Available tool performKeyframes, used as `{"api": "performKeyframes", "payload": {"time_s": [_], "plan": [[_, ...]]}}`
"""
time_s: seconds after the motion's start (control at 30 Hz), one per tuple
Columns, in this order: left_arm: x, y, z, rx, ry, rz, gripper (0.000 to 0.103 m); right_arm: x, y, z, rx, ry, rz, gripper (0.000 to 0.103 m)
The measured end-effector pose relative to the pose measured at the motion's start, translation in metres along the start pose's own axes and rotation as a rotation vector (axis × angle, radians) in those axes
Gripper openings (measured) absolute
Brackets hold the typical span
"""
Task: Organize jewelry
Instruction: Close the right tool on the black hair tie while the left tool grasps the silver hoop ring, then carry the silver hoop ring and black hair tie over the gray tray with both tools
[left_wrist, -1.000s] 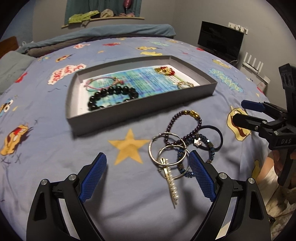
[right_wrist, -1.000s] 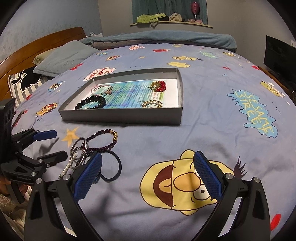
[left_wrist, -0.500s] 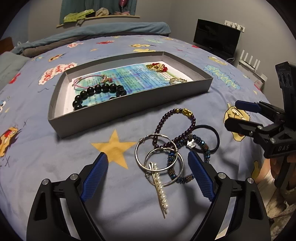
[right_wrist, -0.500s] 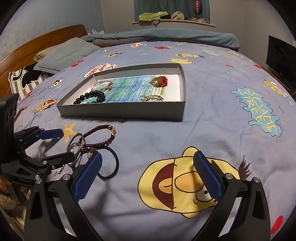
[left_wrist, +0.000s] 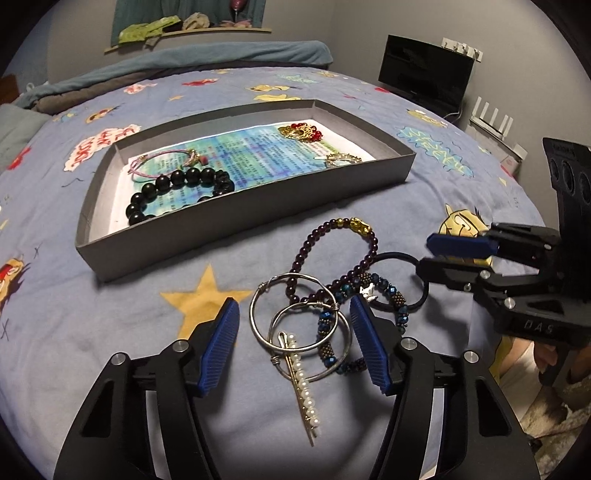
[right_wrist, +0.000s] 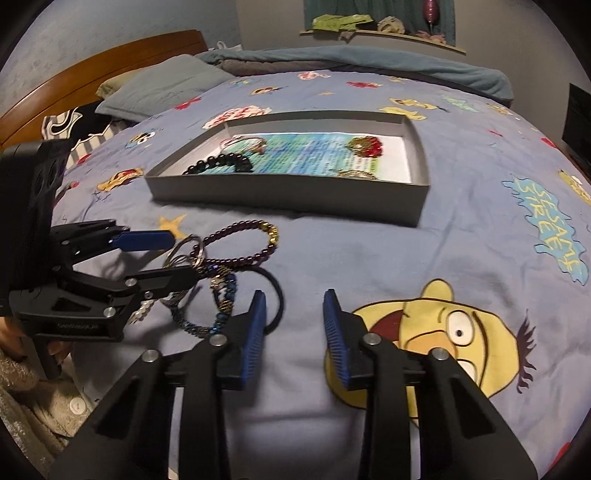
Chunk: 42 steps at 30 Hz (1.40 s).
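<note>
A pile of jewelry lies on the blue bedspread: two silver hoops, a pearl hair clip, a purple bead bracelet, a blue bead bracelet and a black hair tie. My left gripper is open, its blue pads straddling the hoops and clip. My right gripper is open but narrowed, empty, low over the bedspread beside the hair tie. A grey tray behind holds a black bead bracelet, a pink bracelet, a red-gold brooch and a gold piece.
The bed carries a pillow and a folded blanket at the far end. A wooden headboard stands left. A black monitor and a white router stand beyond the bed's right edge.
Both grippers have narrowed their jaws. My left gripper has moved forward and down over the hoops and clip. My right gripper has moved left toward the hair tie.
</note>
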<state>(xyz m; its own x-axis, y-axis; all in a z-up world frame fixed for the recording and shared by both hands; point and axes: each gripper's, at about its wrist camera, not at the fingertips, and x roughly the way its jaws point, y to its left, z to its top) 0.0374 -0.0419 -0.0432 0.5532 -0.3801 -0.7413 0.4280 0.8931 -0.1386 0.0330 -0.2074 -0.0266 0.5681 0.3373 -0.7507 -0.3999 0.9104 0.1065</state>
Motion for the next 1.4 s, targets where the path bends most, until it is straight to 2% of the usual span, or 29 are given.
{"api": "performKeyframes", "payload": {"time_s": [0.17,0.33,0.47,0.63,0.7,1.13,1.4], "plan": [[0.003,0.002,0.001,-0.013,0.003,-0.005,0.062,0.005,0.002,-0.002,-0.003,0.01,0.002,0.029],[0.005,-0.002,0.0,0.011,0.007,-0.002,0.053,0.008,0.001,-0.003,-0.001,0.016,-0.006,0.024],[0.004,-0.004,0.0,0.017,0.004,0.004,0.053,0.009,0.0,-0.003,0.007,0.02,-0.007,0.02],[-0.001,-0.005,0.0,0.021,-0.011,0.009,0.052,0.01,0.007,-0.003,-0.014,0.019,-0.017,0.005],[-0.006,-0.005,0.002,0.025,-0.024,0.013,0.052,0.008,0.009,-0.004,-0.018,0.015,-0.02,0.004],[-0.038,0.01,0.022,0.009,-0.096,0.052,0.052,-0.033,0.007,0.024,-0.038,-0.117,-0.052,0.004],[-0.046,0.029,0.053,0.005,-0.126,0.077,0.052,-0.049,-0.003,0.066,-0.059,-0.204,-0.1,0.004]]}}
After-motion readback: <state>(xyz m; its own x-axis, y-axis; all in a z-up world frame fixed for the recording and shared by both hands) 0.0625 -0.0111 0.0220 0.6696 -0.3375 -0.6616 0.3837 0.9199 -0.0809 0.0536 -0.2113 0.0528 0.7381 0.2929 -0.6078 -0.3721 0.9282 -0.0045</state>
